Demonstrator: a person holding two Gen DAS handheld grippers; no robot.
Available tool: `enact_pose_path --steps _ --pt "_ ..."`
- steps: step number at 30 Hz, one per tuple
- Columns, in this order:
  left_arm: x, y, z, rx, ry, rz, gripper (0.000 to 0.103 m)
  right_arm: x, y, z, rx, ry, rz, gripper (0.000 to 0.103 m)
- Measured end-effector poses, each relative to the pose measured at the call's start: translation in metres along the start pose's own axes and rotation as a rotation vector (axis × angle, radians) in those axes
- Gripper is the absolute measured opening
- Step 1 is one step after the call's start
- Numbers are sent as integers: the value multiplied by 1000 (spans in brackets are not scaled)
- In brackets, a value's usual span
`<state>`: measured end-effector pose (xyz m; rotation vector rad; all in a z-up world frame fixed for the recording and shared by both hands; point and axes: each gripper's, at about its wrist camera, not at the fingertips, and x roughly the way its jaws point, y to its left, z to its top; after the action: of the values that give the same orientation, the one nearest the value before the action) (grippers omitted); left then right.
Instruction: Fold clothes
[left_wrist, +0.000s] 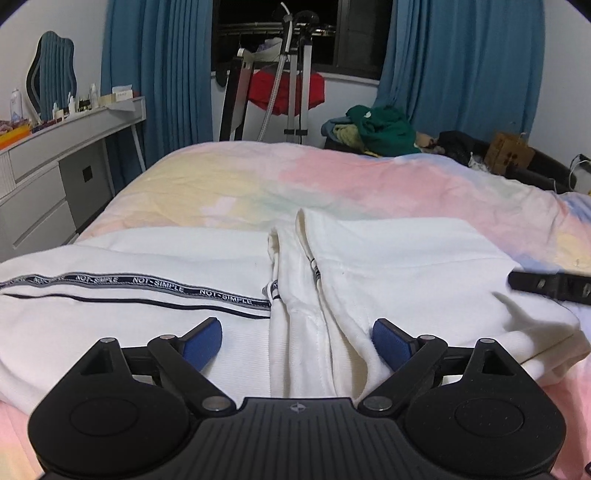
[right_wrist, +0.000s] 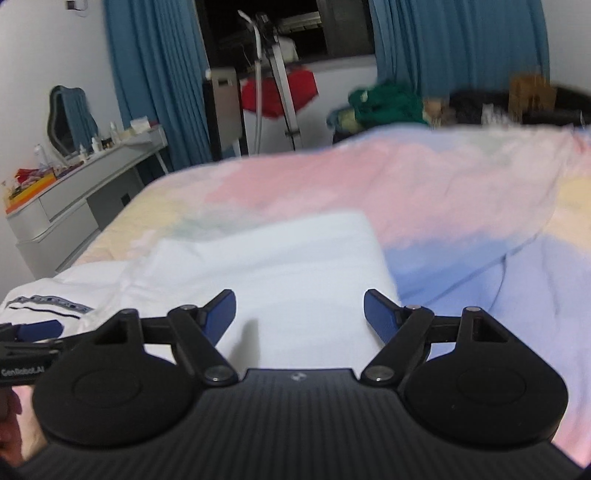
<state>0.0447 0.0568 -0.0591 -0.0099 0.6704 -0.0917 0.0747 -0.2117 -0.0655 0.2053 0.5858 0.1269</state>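
Since the white garment (left_wrist: 369, 266) lying partly folded on the bed (left_wrist: 332, 177) looks soft, light and limp, it should pinch best at a folded edge or hem. Left gripper (left_wrist: 297, 341) and right gripper (right_wrist: 299, 314) fingers stand wide apart, holding nothing.

Garment (left_wrist: 388, 266) on bed (left_wrist: 258, 177)

Bare bedspread (left_wrist: 240, 177) beyond the white garment (left_wrist: 388, 266) lies open; clothes pile (left_wrist: 380, 129) crowds its far corner.
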Motion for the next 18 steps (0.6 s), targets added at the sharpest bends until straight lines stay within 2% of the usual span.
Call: enact_pose_path --steps 4,7,9,14,18 --pt "4 -1 1 12 9 7 92 15 2 -14 -14 86 -4 80" --pt "-1 6 7 7 18 -6 92 13 4 -15 -11 82 1 80" --pt "-10 17 14 -35 14 -6 92 12 0 -15 13 79 11 80" --pt "-40 66 27 -229 32 16 92 13 -8 -12 41 86 19 80" --pt "-62 129 18 -453 71 32 93 14 -5 -11 14 103 8 80"
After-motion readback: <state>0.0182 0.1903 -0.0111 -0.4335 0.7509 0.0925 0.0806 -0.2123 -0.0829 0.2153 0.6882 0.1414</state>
